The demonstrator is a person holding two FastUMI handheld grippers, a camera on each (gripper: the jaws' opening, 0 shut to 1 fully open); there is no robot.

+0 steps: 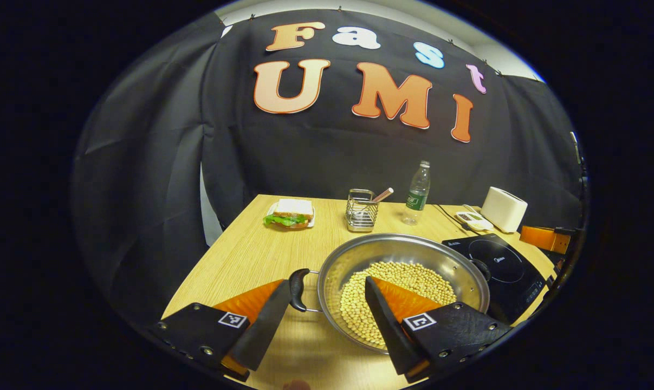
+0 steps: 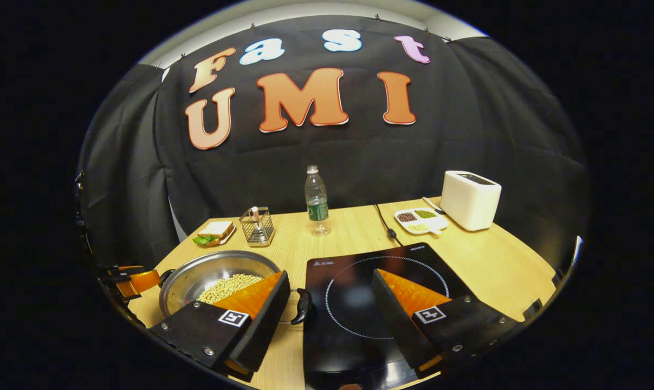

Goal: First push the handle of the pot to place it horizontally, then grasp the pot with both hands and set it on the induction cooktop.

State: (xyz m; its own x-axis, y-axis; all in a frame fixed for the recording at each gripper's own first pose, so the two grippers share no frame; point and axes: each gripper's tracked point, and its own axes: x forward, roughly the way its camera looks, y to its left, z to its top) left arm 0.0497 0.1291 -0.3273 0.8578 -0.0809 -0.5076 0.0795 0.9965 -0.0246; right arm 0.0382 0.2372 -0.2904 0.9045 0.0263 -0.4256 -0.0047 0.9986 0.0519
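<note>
A steel pot [image 1: 462, 265] holding pale beans stands on the wooden table, left of the black induction cooktop [image 1: 500, 265]. Its near black handle [image 1: 299, 290] lies between my left gripper's fingers, close to the left finger [image 1: 267, 319]. My left gripper [image 1: 327, 284] is open, its right finger over the beans. In the right gripper view the pot [image 2: 196, 273] is at the left and its other handle [image 2: 304, 306] sits just beside my left finger. My right gripper [image 2: 331, 275] is open above the cooktop [image 2: 354, 271]. The left gripper [image 2: 131, 281] shows beyond the pot.
At the back of the table stand a sandwich on a plate [image 1: 290, 214], a wire holder [image 1: 361, 210], a water bottle [image 1: 418, 192], a white toaster [image 2: 470, 199] and a small dish of beans [image 2: 420, 219]. A black cord [image 2: 386, 223] runs to the cooktop.
</note>
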